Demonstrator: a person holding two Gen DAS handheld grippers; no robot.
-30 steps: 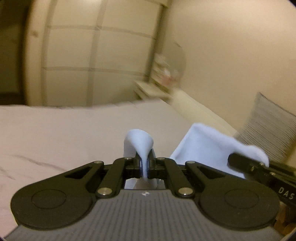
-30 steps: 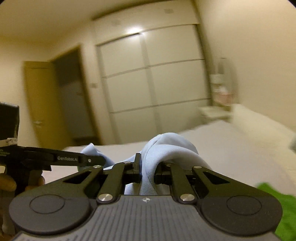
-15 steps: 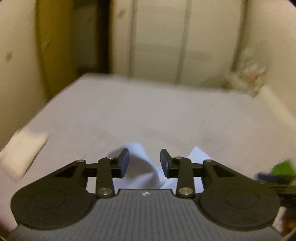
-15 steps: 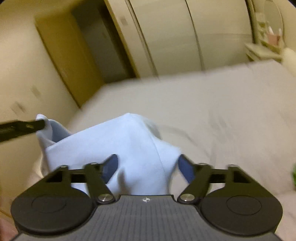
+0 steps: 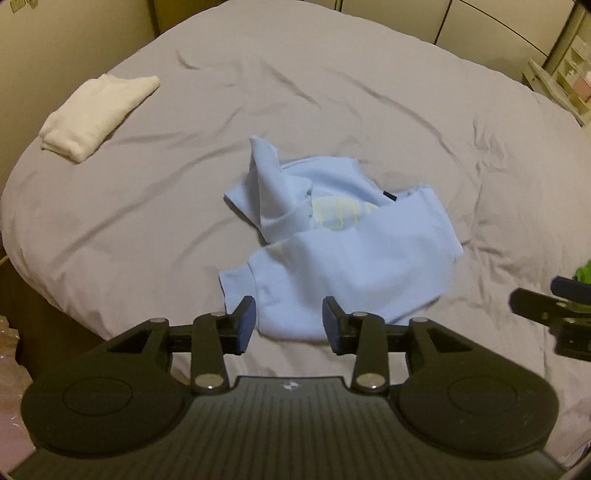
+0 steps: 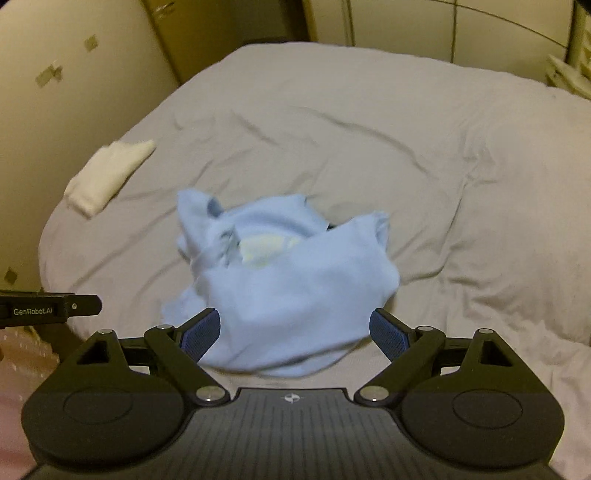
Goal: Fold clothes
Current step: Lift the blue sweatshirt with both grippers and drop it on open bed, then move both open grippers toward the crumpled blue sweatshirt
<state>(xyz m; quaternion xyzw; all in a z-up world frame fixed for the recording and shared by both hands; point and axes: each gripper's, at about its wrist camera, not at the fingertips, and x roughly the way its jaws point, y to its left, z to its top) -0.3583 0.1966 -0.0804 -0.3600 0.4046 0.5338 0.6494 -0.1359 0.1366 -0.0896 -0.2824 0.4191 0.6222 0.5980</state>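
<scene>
A light blue garment [image 5: 343, 251] lies crumpled on the grey bed [image 5: 295, 92], a pale yellow patch showing in its folds. My left gripper [image 5: 289, 325] hovers over its near edge, jaws apart and still opening, pads off the cloth. In the right wrist view the same blue garment [image 6: 295, 273] sits bunched below my right gripper [image 6: 294, 334], whose jaws stand wide and are still opening, with cloth seen between them but not pinched. The right gripper's finger [image 5: 535, 306] shows at the left view's right edge, and the left gripper's finger [image 6: 51, 308] at the right view's left edge.
A folded white cloth [image 5: 96, 114] lies near the bed's far left edge, also seen as the white cloth [image 6: 107, 177]. A green item [image 5: 583, 271] peeks in at the right. Wardrobe doors [image 6: 424, 22] stand beyond the bed, shelves [image 5: 565, 74] at the right.
Both grippers were shut on the blue garment held up in the air. They let go, tipped downward and lowered, and the garment dropped in a heap on the bed.
</scene>
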